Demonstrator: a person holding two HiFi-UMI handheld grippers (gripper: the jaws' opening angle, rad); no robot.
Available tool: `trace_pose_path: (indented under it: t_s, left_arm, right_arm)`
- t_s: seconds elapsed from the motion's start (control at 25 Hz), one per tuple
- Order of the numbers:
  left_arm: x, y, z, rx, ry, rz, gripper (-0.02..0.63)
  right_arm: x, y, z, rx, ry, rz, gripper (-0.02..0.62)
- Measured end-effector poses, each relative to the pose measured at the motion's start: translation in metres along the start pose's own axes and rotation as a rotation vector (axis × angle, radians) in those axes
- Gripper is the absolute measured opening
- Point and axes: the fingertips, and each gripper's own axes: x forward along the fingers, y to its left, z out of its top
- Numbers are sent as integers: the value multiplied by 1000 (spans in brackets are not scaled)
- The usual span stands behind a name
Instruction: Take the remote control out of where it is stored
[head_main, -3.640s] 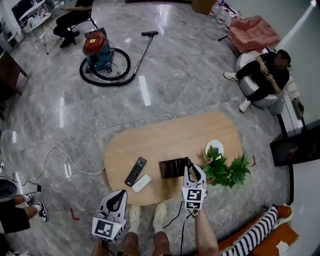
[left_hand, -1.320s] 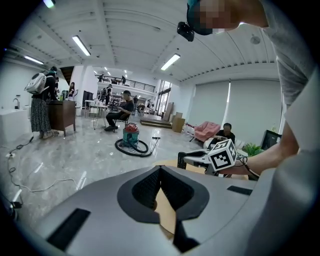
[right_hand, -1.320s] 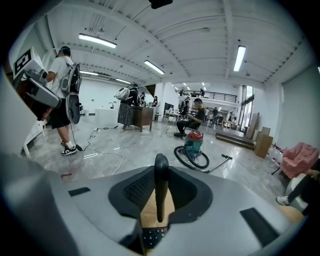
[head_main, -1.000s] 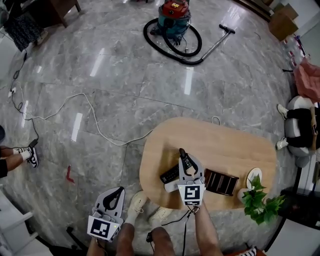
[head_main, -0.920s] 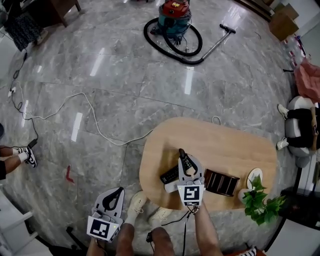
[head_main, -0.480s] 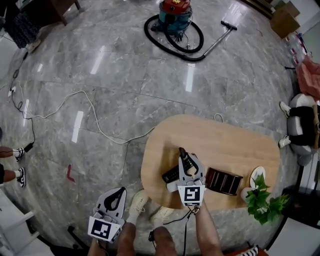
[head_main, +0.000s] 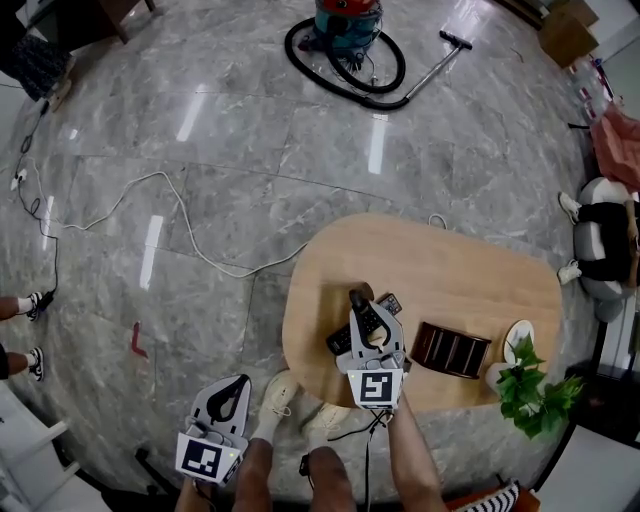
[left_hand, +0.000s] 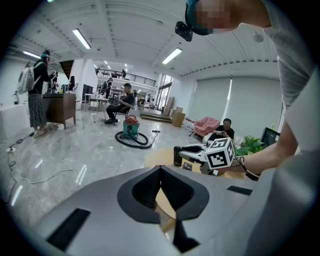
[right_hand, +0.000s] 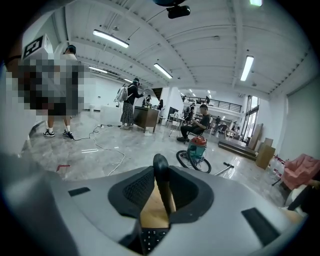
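Head view looks steeply down on a grey marble floor (head_main: 200, 200) with an oval wooden counter (head_main: 450, 270) at lower right. A vacuum (head_main: 345, 20) and its coiled hose sit at the top edge, well apart from the counter, and a pale cable (head_main: 150, 190) trails across the floor to the left. A person (head_main: 600, 240) sits by the right edge.

On the counter's right end a leafy plant (head_main: 535, 395) overhangs the rim. Just left of it lies a dark ribbed holder (head_main: 452, 350), resting on the wood.

The right gripper (head_main: 362, 312) hangs over the counter's left half, near the holder but clear of it. The right gripper view shows it pinching a black remote (right_hand: 161, 175). The remote runs lengthwise between the pads, its rounded end poking out past the tips and its buttons showing low down by the camera. So the remote is out of the holder and off the wood. A second dark remote (head_main: 338, 342) lies on the counter just left of that gripper.

The left gripper (head_main: 232, 392) is off the counter, low over the floor beside the wearer's shoes. Its tips are pressed together with nothing between them.
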Motion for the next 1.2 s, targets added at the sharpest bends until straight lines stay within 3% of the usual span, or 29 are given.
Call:
trace_pose_path:
  t_s: [0.28, 1.2]
  left_arm:
    - [-7, 6, -10, 2, 17, 3, 6]
    - [-22, 17, -26, -11, 32, 8, 6]
  right_arm:
    - [-1, 23, -7, -85, -17, 8, 92]
    - [7, 68, -34, -154, 53, 32, 127]
